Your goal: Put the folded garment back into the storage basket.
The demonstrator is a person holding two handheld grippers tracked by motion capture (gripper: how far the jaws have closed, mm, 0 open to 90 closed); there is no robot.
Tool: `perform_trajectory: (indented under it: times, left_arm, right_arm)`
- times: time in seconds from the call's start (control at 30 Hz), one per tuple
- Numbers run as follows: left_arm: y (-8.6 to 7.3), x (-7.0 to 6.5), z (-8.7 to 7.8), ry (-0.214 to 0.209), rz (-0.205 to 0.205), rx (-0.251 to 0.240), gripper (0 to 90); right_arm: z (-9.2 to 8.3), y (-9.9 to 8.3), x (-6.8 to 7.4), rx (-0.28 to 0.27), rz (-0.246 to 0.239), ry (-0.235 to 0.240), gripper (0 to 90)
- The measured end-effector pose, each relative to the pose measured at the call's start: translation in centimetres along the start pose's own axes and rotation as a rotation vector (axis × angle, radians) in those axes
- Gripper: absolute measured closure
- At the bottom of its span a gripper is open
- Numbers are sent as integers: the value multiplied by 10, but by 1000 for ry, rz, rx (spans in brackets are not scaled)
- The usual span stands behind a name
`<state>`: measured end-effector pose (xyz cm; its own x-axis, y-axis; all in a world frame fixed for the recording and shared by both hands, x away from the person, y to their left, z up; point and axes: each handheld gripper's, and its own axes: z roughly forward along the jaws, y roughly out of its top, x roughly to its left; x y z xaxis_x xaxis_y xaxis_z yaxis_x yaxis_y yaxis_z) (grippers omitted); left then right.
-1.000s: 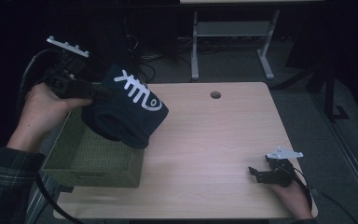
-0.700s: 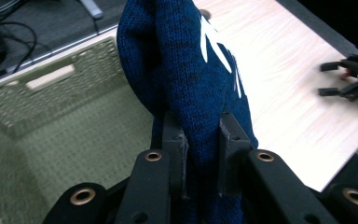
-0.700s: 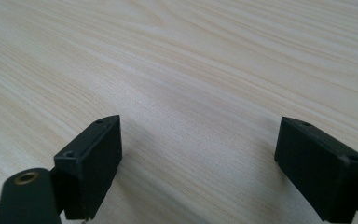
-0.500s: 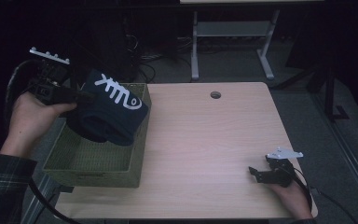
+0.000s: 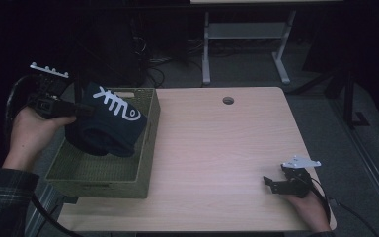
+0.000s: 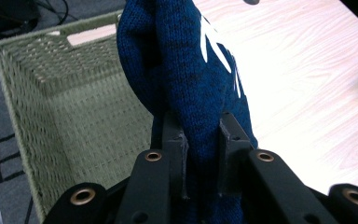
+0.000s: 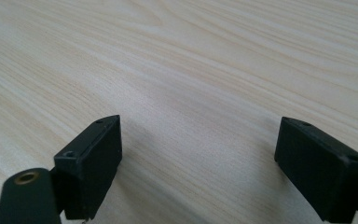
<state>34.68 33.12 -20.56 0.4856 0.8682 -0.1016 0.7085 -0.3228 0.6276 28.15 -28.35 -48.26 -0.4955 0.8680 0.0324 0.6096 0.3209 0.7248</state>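
A: Our dark blue knit beanie (image 5: 106,121), pinched between the left gripper (image 5: 81,107)'s jaws, has come leftward and lower since a second ago; it now hangs inside the green woven basket (image 5: 98,182), not yet resting on its floor.

B: We judge release is close. The beanie's right side nears the basket's right wall; open room lies toward the left half.

A: Right gripper (image 5: 271,182) idle near the table (image 5: 217,148)'s front right corner, jaws spread wide, nothing between them.
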Motion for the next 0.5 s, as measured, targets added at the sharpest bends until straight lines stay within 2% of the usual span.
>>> perform_trajectory:
  times: [0.23, 0.5]
  left_arm:
    - [-11, 8, 14, 3, -35, 9, 766]
    - [-23, 11, 36, -8, -65, 26, 766]
  right_arm:
    - [0, 0, 0, 0, 0, 0, 144]
    - [0, 0, 0, 0, 0, 0, 145]
